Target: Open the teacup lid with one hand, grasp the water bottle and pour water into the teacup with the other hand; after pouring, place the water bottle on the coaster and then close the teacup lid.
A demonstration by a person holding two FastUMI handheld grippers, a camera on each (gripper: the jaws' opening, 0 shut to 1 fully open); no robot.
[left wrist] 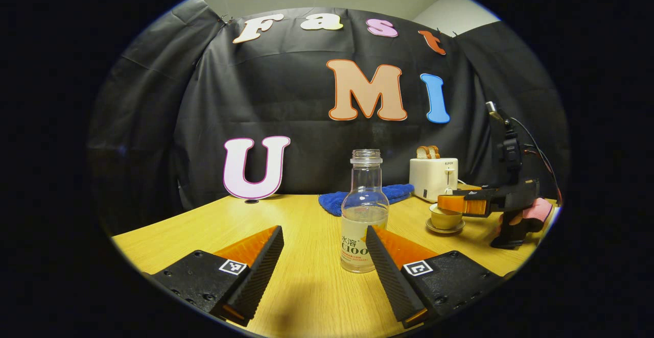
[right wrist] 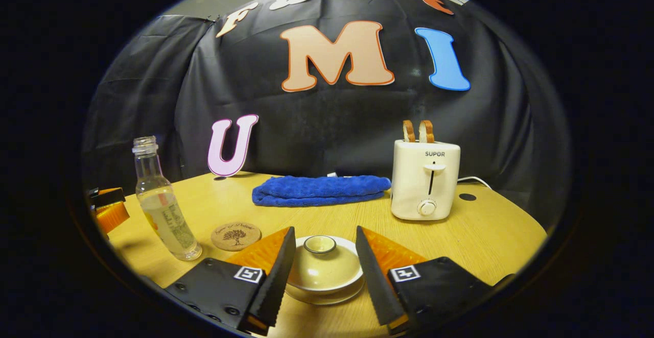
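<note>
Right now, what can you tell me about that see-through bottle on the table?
The water bottle is clear, glass or plastic by its look, with a narrow neck, a threaded mouth and no cap. It stands upright on the wooden table, about a third full of clear liquid, a printed label round its lower body. The left gripper is open, its fingers either side of the bottle's base, seemingly not gripping. In the right gripper view the round coaster lies just beside it.

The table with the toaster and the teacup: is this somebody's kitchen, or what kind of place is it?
Probably not a real kitchen but a staged recording booth. Black cloth hangs as the wall behind one wooden table, and household props are laid out on it: a toaster, a folded blue towel and a lidded teacup.
</note>
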